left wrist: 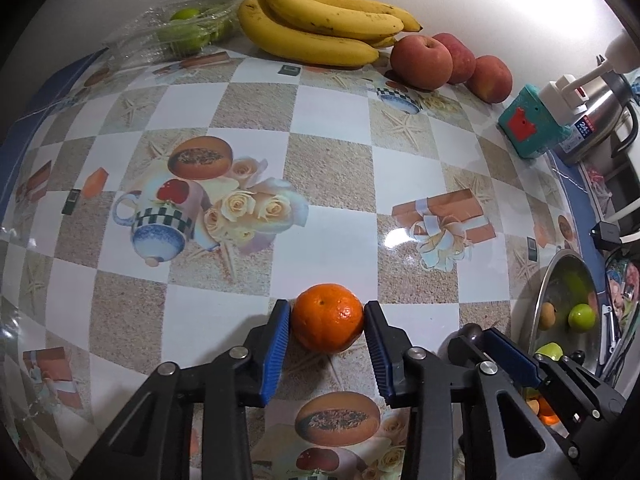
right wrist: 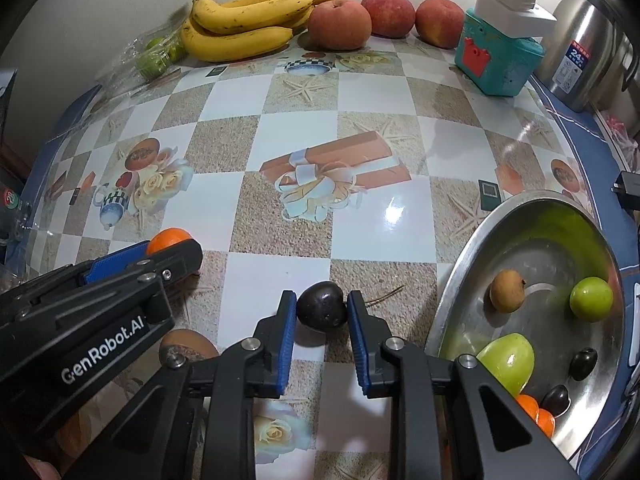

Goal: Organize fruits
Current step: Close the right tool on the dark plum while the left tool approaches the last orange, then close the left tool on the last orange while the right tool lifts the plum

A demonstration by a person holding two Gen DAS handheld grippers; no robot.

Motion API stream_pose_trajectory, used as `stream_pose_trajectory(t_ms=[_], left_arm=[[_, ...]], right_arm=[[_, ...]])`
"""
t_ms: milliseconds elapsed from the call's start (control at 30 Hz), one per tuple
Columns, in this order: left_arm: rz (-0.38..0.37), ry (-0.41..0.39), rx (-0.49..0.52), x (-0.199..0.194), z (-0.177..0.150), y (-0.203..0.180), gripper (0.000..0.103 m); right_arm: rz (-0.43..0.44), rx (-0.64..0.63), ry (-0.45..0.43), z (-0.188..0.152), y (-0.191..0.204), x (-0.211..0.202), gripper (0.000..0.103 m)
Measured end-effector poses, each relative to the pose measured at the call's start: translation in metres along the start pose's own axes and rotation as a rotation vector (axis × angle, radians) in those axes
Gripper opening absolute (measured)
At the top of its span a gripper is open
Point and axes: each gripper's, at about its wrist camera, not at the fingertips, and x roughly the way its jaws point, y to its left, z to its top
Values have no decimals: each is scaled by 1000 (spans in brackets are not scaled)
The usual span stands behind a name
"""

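An orange (left wrist: pixel 327 317) rests on the patterned tablecloth, and my left gripper (left wrist: pixel 328 306) is shut on it, both blue pads pressing its sides. In the right wrist view a dark plum (right wrist: pixel 322 307) sits on the cloth between the pads of my right gripper (right wrist: pixel 321 296), which is shut on it. The left gripper (right wrist: pixel 168 249) with the orange (right wrist: pixel 170 238) shows at that view's left. To the right lies a steel bowl (right wrist: pixel 460 264) holding a brown fruit (right wrist: pixel 507 291), green fruits (right wrist: pixel 591 299), dark plums (right wrist: pixel 583 363) and oranges (right wrist: pixel 538 412).
Along the back wall lie bananas (left wrist: pixel 320 24), three red apples (left wrist: pixel 422 62) and green fruits in clear plastic (left wrist: pixel 184 30). A teal box (left wrist: pixel 532 124) and a steel kettle (left wrist: pixel 600 112) stand at the back right, near the table's blue edge.
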Motion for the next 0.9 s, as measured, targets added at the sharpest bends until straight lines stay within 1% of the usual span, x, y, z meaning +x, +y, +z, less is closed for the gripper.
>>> stream_pose_trajectory(t_ms=[233,400,600,733,900], left_arm=[[-14,-57,-1,-24,5,1,40],[-4,-94,11,-41,8,-1,40],[29,-130,33,-59,6,-5,40],[44,-153,50,-69,4,-10,40],[29,-177,60,-81,1,-18,40]], right_arm=[[12,3,-36,1,-1,-16,27],[25,0,-62,1,3,-32,27],[42,-13,-83,-3,6,-46,27],[48,0,-97,-4,1,-54,27],[48,25,-111,-6,-10,-64,27]])
